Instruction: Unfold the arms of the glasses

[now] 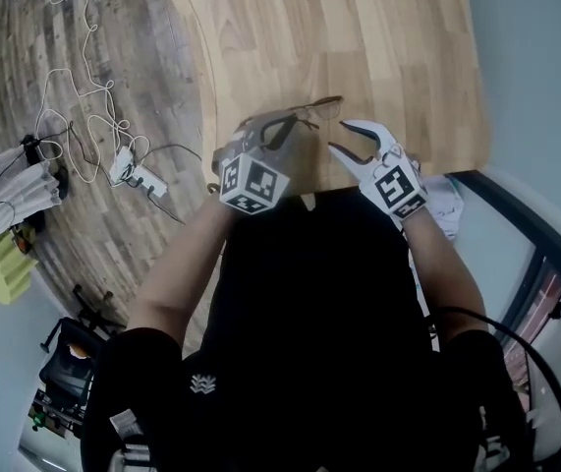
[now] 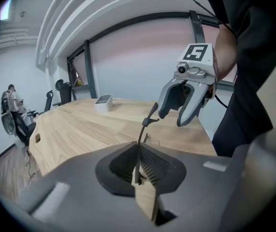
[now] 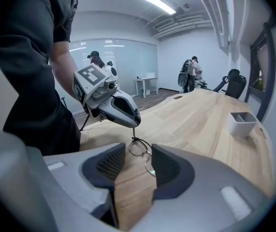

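Jaws of the left gripper [image 2: 138,166] were closed on one thin arm [image 2: 143,128] of the glasses [image 3: 138,148]; the arm ran up and out from between the pads. Jaws of the right gripper [image 3: 134,161] stood apart with nothing between them, aimed at the lenses just beyond their tips. The glasses hung from the left gripper's tips, between the two grippers, over the near edge of the tabletop [image 3: 200,124]. Whether the frame touched the wood could not be told. The two grippers faced each other, close but apart. Farther along the tabletop stood a white tray [image 3: 241,122]. Office chairs and people were at the far end of the room.
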A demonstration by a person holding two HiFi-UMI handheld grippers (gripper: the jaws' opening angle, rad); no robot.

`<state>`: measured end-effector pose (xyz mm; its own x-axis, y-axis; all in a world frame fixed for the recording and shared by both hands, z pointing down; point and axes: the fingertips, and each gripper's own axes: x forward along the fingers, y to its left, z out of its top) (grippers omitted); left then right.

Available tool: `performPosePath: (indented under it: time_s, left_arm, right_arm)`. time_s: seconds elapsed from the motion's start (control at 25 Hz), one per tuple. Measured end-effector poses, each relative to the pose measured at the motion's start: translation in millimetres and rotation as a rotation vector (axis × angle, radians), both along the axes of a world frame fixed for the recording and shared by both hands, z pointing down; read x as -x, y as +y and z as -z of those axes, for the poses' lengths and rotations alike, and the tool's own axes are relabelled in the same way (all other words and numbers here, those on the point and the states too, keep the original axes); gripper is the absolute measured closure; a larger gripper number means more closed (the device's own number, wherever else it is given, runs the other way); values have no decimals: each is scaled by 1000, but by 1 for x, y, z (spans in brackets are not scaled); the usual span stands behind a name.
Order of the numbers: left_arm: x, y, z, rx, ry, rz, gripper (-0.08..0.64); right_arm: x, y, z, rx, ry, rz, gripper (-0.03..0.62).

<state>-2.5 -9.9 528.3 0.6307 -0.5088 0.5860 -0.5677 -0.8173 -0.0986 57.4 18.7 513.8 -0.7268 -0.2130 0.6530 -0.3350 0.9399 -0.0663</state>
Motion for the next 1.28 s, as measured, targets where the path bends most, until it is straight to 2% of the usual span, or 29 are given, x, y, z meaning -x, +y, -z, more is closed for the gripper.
performPosePath:
  time_s: [0.24, 0.52, 0.88, 1.08, 1.2, 1.28]
  left_arm:
    - [37, 10, 3, -12, 45, 107, 541]
    - [64, 21, 2, -15, 102, 174, 537]
    - [84, 32, 9, 0, 108, 216, 508]
    - [91, 41, 12, 6, 80, 233, 491]
    - [99, 51, 7, 21, 57, 267, 485]
    - [104, 59, 2, 40, 45, 302, 480]
  right_arm:
    - [36, -2, -2, 1, 30, 90, 422]
    - [60, 4, -12, 10, 86, 176, 422]
    - [76, 4, -12, 14, 115, 225, 422]
    - [76, -18, -21, -22, 140, 232, 422]
    - [77, -28, -36, -1, 175, 273, 422]
    - [80, -31, -47, 5, 193, 321, 445]
